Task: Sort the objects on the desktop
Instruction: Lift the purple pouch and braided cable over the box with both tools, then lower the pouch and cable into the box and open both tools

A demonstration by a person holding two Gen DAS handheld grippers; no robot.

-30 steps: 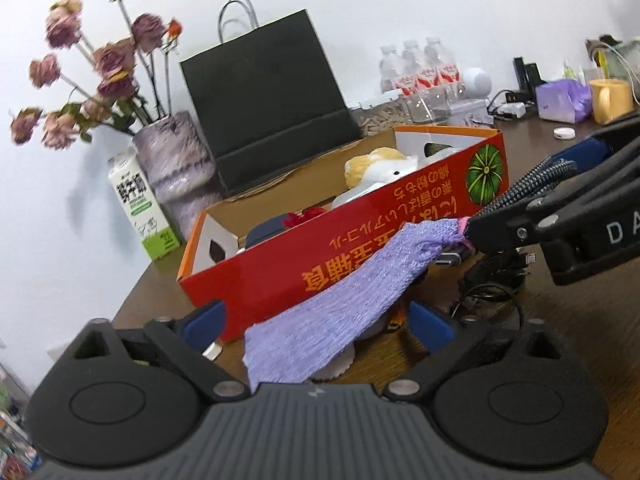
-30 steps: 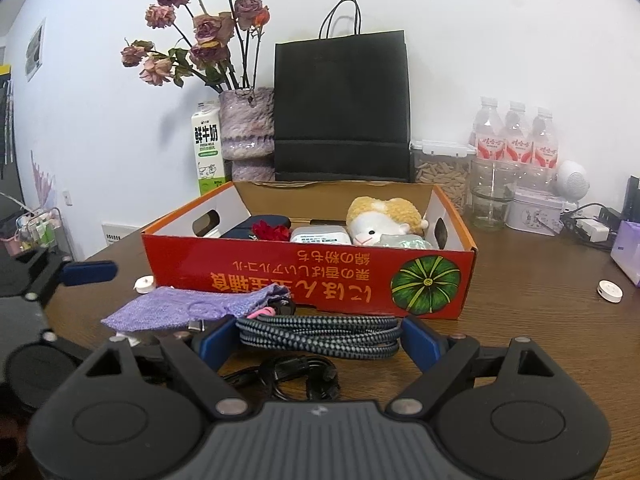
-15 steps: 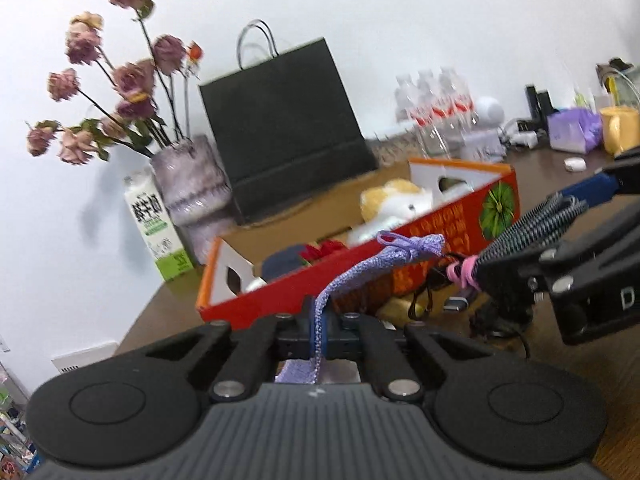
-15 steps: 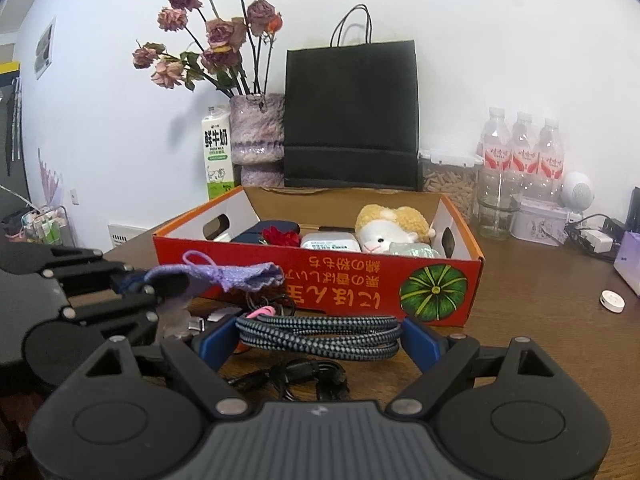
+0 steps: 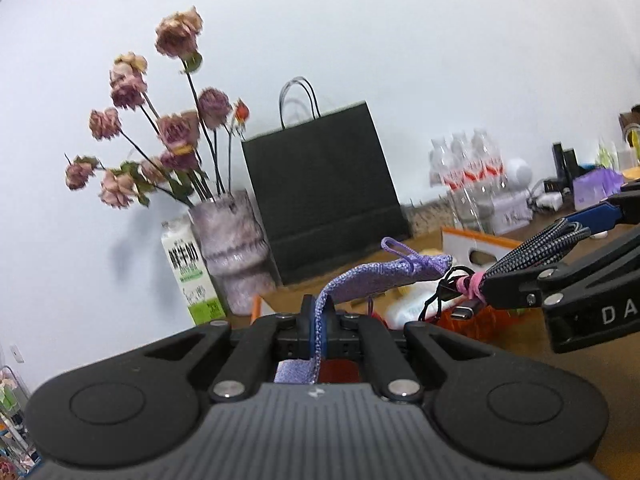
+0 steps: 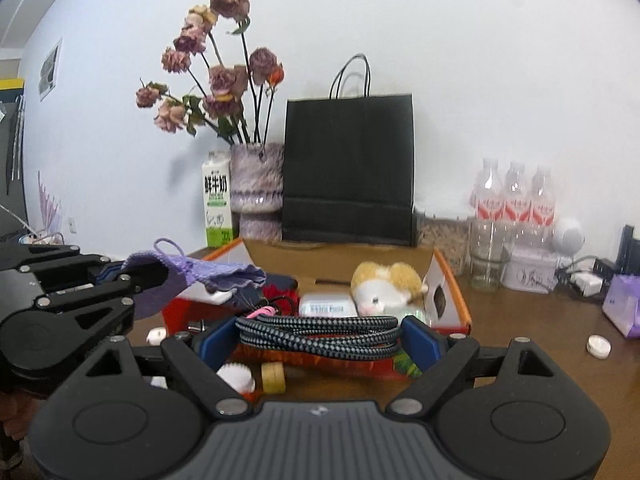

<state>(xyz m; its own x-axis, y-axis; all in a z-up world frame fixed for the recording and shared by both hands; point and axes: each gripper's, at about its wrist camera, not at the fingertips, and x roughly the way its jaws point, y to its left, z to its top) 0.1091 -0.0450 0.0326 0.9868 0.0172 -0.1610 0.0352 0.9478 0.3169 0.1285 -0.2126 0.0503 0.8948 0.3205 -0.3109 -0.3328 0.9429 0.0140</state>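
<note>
1. We see the open red-and-orange cardboard box [image 6: 450, 280] on the brown wooden table [image 6: 540, 344], holding a plush toy [image 6: 386, 286] and a white case [image 6: 327, 307].
2. Our right gripper [image 6: 318, 334], jaws wide, clamps the coiled grey braided cable [image 6: 320, 330] above the table, presumably bound for the box.
3. Our left gripper [image 5: 318, 320], jaws shut, pinches the lilac knitted pouch [image 5: 384, 276], also raised.

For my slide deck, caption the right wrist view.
Right claw holds a braided cable bundle before the orange box; left claw holds a purple pouch.
</note>
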